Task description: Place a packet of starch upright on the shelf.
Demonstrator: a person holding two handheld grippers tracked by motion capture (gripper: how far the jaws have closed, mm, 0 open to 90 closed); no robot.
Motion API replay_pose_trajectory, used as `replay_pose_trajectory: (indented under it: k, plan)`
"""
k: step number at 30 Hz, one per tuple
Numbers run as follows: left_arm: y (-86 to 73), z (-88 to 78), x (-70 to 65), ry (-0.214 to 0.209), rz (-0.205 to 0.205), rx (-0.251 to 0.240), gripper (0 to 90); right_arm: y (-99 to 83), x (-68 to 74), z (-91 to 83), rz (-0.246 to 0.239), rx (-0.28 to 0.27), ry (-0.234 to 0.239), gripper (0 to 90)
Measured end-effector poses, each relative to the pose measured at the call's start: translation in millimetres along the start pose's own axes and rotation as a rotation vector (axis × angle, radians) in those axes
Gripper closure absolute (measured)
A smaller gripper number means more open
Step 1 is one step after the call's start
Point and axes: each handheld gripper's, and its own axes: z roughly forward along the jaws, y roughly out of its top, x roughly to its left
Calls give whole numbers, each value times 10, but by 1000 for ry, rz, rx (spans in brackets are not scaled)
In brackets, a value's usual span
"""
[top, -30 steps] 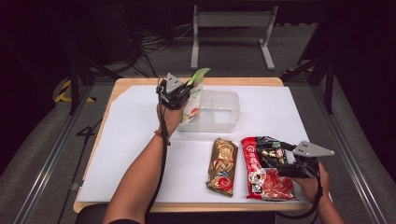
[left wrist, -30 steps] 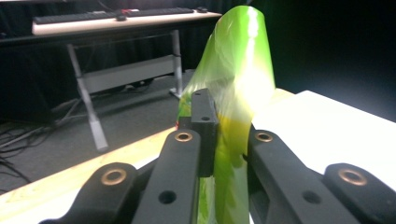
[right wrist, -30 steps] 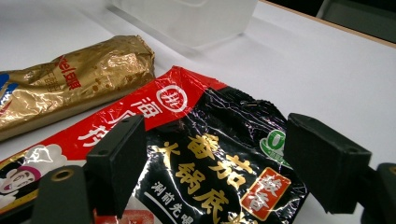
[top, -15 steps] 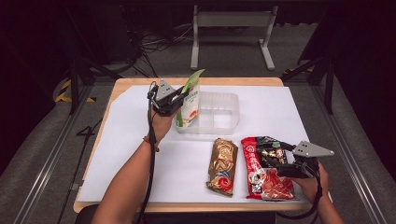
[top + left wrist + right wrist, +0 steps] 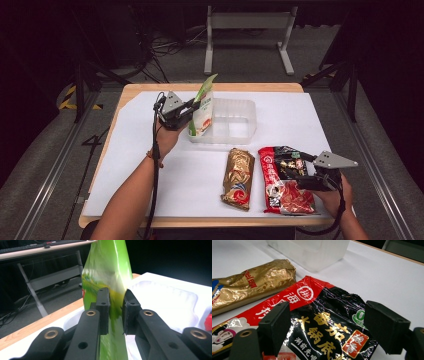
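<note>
Jaws of my left gripper (image 5: 115, 312) have just been opening around the green pouch (image 5: 107, 277) in the tub (image 5: 235, 120); right gripper (image 5: 332, 327) stands wide above the red packet (image 5: 317, 322).

Green pouch (image 5: 107, 277) top beyond the frame edge

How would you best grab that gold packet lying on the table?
Grip the gold packet across its narrow width near the middle, coming straight down from above. It lies flat and long, with bare paper at both long sides, though the red and black packet lies close by.
</note>
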Motion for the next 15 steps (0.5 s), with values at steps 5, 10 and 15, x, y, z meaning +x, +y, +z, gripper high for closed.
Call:
replay_pose_trajectory:
  k: [5, 10, 15]
  plan:
    - [-42, -69, 9, -12, 9, 17, 790, 1, -2, 0, 2, -2, 7, 242]
    - [-87, -139, 19, -17, 28, 28, 778, 3, -7, -1, 5, 1, 15, 248]
    - [-127, -188, 24, -19, 32, 36, 762, 6, 2, 2, 1, 5, 19, 253]
